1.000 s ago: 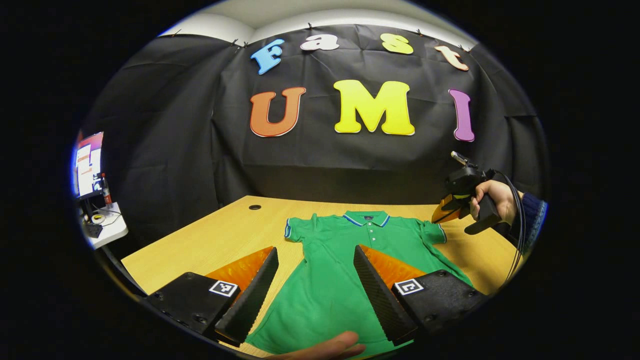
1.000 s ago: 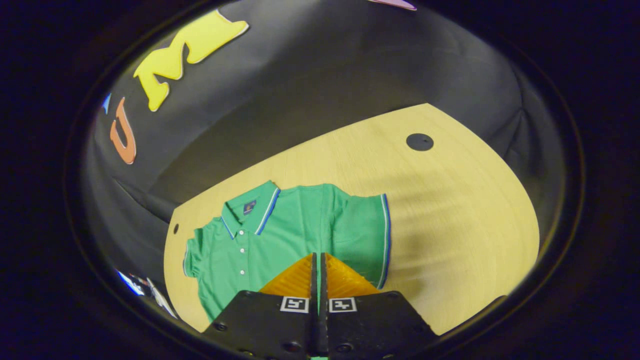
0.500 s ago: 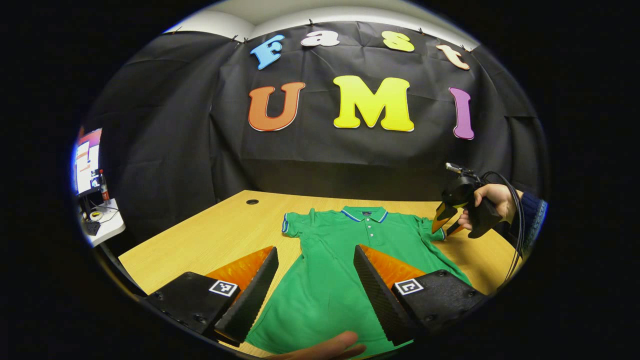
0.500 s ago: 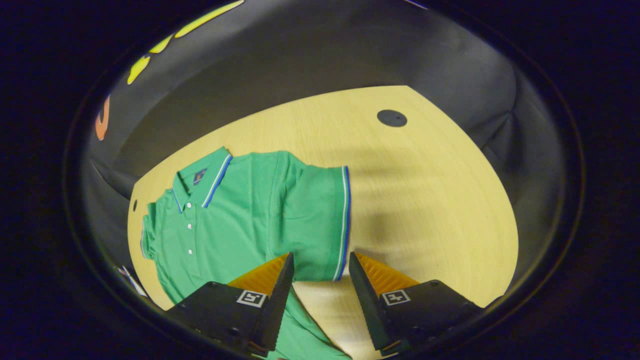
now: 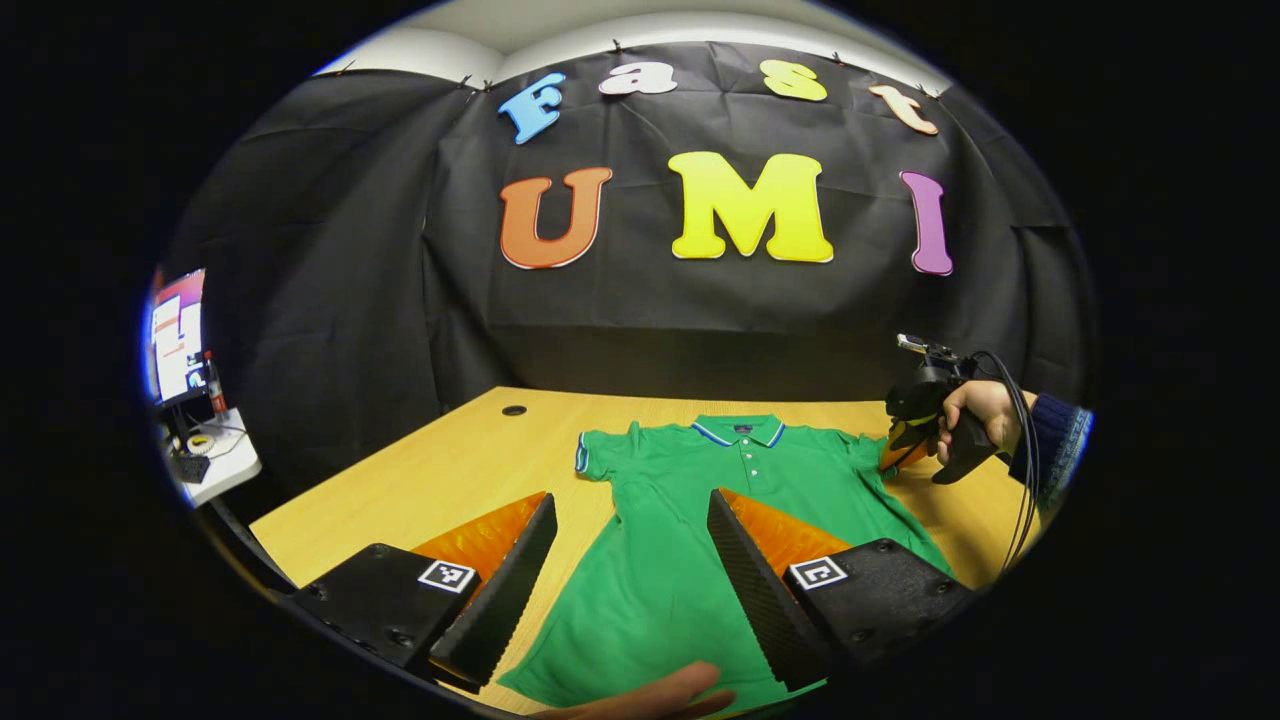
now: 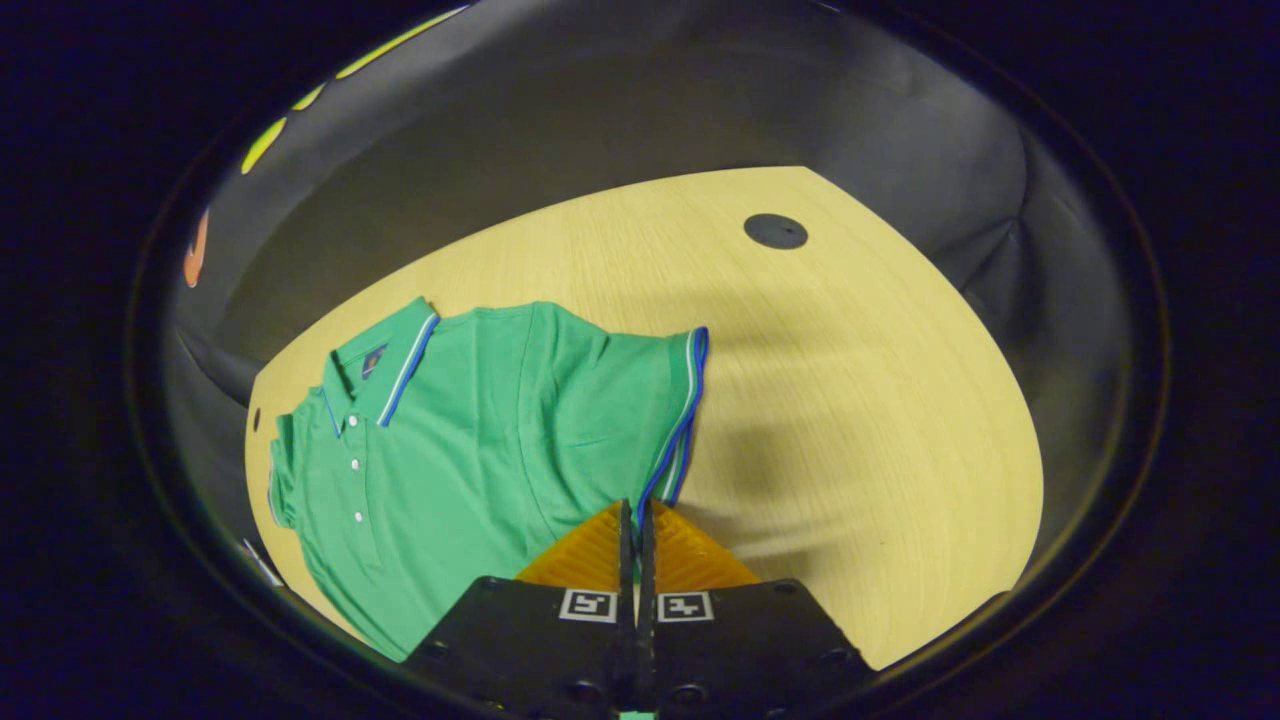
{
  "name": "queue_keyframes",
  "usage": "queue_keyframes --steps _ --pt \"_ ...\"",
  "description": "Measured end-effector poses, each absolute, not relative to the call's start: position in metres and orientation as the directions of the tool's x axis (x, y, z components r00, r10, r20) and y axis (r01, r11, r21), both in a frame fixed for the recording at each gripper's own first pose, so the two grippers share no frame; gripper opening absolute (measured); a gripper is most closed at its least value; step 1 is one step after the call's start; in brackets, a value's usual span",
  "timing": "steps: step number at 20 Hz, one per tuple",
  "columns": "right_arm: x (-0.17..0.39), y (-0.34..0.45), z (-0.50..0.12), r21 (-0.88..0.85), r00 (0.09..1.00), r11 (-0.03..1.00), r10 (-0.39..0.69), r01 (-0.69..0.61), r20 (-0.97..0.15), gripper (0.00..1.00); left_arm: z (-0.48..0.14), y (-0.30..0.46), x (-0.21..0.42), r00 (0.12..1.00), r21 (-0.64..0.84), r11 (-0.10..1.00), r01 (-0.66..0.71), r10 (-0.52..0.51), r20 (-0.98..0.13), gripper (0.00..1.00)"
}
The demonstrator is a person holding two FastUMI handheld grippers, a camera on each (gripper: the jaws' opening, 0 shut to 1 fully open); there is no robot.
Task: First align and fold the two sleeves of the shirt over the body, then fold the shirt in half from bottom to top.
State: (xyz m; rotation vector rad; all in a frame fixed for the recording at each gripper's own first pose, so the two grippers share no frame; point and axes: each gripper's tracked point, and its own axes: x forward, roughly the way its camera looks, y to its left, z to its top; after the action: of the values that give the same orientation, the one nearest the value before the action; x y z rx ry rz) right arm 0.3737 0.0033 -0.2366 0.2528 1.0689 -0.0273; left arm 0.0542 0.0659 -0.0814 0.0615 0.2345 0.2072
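A green polo shirt (image 5: 680, 520) with blue-striped collar and cuffs lies flat on the wooden table (image 5: 450, 470), collar toward the wall. My left gripper (image 5: 630, 497) hovers open above the shirt's lower body, with nothing between its fingers. In the right gripper view the shirt (image 6: 470, 420) lies to the left, and my right gripper (image 6: 633, 505) is shut on the striped cuff of the near sleeve (image 6: 660, 400), which bunches toward the fingertips. In the left gripper view that right gripper (image 5: 905, 445) sits low at the shirt's right sleeve, held by a hand (image 5: 975, 405).
A fingertip (image 5: 650, 695) rests at the shirt's bottom hem. The table (image 6: 850, 400) has a round cable hole (image 6: 775, 231) near its far corner and another hole (image 5: 514, 411) by the wall. A monitor (image 5: 178, 330) stands on a side desk (image 5: 225, 460) far left.
My right gripper came down over the sleeve, opened half a second ago, and has now shut on its cuff, pulling the hem together. The left gripper stayed open and nearly still.
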Motion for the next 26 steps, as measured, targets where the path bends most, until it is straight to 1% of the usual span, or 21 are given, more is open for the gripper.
queue_keyframes --steps 4,7,9,11,12,13,15,17,18,19,20,21,22,25,26 --pt "0.369 0.017 -0.215 0.198 0.519 0.975 0.118 0.101 -0.847 0.0 -0.067 0.077 0.05 0.961 0.058 0.978 -0.2 0.208 -0.184 0.98" --pt "0.368 0.028 -0.194 0.137 0.554 0.99 0.091 0.042 -0.827 0.0 -0.067 0.089 0.05 0.956 0.036 0.974 -0.224 0.226 -0.188 0.98" --pt "0.37 0.047 -0.183 0.115 0.58 0.993 0.093 0.001 -0.809 0.0 -0.067 0.093 0.049 0.954 0.026 0.973 -0.231 0.232 -0.191 0.98" --pt "0.369 0.073 -0.176 0.117 0.591 0.992 0.126 -0.054 -0.797 0.0 -0.068 0.095 0.05 0.953 0.016 0.973 -0.23 0.229 -0.198 0.98" --pt "0.369 0.084 -0.175 0.104 0.595 0.991 0.132 -0.081 -0.793 0.03 -0.068 0.094 0.05 0.954 0.013 0.974 -0.228 0.226 -0.2 0.98" --pt "0.369 0.094 -0.175 0.081 0.599 0.991 0.129 -0.106 -0.79 0.0 -0.068 0.095 0.05 0.955 0.013 0.975 -0.223 0.221 -0.197 0.98" --pt "0.37 0.113 -0.175 0.038 0.612 0.989 0.12 -0.145 -0.781 0.01 -0.068 0.101 0.052 0.954 0.012 0.973 -0.228 0.226 -0.197 0.98" --pt "0.37 0.134 -0.174 0.038 0.618 0.982 0.145 -0.184 -0.773 0.0 -0.072 0.106 0.054 0.951 -0.004 0.972 -0.236 0.23 -0.209 0.98" --pt "0.369 0.144 -0.175 0.051 0.611 0.977 0.17 -0.207 -0.773 0.01 -0.075 0.106 0.055 0.948 -0.011 0.971 -0.238 0.229 -0.219 0.98" --pt "0.367 0.151 -0.175 0.063 0.607 0.971 0.194 -0.231 -0.771 0.09 -0.076 0.107 0.055 0.947 -0.016 0.971 -0.239 0.23 -0.226 0.98" --pt "0.365 0.156 -0.174 0.073 0.607 0.966 0.213 -0.246 -0.765 0.13 -0.076 0.107 0.055 0.946 -0.017 0.971 -0.24 0.23 -0.227 0.98" --pt "0.364 0.159 -0.169 0.083 0.613 0.964 0.225 -0.252 -0.758 0.12 -0.077 0.109 0.056 0.946 -0.016 0.97 -0.242 0.232 -0.229 0.98" --pt "0.364 0.161 -0.166 0.096 0.623 0.962 0.24 -0.255 -0.744 0.17 -0.078 0.11 0.056 0.944 -0.015 0.969 -0.246 0.236 -0.23 0.98" --pt "0.351 0.154 -0.133 0.109 0.691 0.955 0.275 -0.275 -0.669 0.77 -0.081 0.11 0.059 0.943 -0.022 0.969 -0.247 0.235 -0.236 0.98" --pt "0.349 0.151 -0.122 0.102 0.731 0.955 0.279 -0.278 -0.623 0.96 -0.082 0.111 0.061 0.942 -0.034 0.967 -0.252 0.237 -0.237 0.98"
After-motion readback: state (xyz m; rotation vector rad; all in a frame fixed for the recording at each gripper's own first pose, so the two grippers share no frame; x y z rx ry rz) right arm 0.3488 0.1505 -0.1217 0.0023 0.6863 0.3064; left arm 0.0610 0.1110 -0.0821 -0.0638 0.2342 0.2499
